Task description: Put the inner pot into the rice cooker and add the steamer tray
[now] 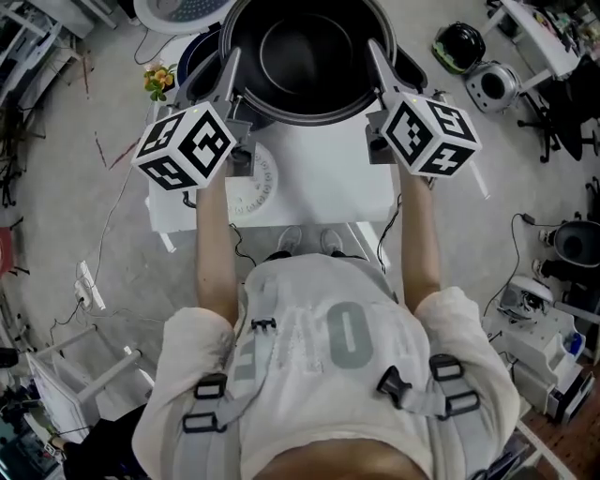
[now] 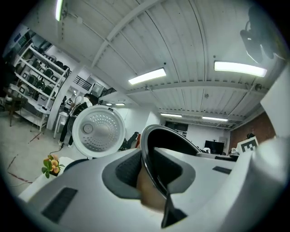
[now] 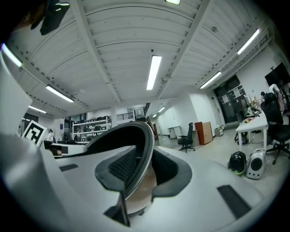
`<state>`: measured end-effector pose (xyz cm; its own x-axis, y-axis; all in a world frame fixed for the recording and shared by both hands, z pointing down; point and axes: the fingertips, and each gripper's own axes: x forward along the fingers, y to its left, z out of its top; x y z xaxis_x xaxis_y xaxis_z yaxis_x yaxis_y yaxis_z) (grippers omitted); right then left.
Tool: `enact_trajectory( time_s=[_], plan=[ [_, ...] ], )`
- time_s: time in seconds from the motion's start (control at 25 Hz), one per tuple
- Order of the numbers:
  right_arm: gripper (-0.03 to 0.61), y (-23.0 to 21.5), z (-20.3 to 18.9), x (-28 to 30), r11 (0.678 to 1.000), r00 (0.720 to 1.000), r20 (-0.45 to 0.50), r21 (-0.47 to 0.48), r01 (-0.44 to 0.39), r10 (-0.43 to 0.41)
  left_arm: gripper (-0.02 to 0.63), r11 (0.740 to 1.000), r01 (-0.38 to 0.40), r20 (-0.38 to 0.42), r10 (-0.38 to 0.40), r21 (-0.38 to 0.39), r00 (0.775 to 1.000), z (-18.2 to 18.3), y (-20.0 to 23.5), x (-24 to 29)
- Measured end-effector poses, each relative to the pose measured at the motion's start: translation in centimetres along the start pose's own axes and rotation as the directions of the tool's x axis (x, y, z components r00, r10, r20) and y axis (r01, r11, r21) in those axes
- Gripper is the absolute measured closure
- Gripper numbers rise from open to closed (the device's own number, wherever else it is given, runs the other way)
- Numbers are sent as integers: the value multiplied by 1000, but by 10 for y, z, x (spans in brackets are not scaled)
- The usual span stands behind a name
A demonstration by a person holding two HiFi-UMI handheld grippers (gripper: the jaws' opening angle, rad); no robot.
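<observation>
I hold the black inner pot [image 1: 305, 52] in the air by its rim, one gripper on each side. In the head view my left gripper [image 1: 232, 67] is shut on the pot's left rim and my right gripper [image 1: 376, 60] on the right rim. The left gripper view shows the thin rim [image 2: 152, 149] clamped between the dark pads, and the right gripper view shows the same for the rim [image 3: 140, 149]. The rice cooker's dark body [image 1: 192, 54] peeks out behind the pot, its white lid [image 1: 178, 9] standing open. The white perforated steamer tray [image 1: 255, 185] lies on the table under my left gripper.
The small white table [image 1: 328, 187] stands in front of my feet. A pot of yellow flowers [image 1: 159, 77] sits at its far left corner. Cables run over the floor on the left, and a helmet [image 1: 459, 45] and other gear [image 1: 492, 86] lie at the right.
</observation>
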<state>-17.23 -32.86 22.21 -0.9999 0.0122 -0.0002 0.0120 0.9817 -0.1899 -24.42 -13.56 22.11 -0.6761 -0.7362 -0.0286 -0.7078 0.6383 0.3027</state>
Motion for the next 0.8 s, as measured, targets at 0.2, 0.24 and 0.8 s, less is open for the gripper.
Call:
enact_trajectory(
  time_s=[0.2,0.24,0.8],
  plan=[
    [462,42,6,37,999,999,-7,-31,-38,37,532,1000,-26,47,25,14,999,29,43,-12],
    [460,52,4,45,998,999,-13,-37,-45,44,532,1000,-28,52,27,14,998,33,54,-16],
    [460,113,-33,128,997,993,-116,-58,-42,35,526,989,-108,-22,111,101,994,38,155,-19]
  ],
)
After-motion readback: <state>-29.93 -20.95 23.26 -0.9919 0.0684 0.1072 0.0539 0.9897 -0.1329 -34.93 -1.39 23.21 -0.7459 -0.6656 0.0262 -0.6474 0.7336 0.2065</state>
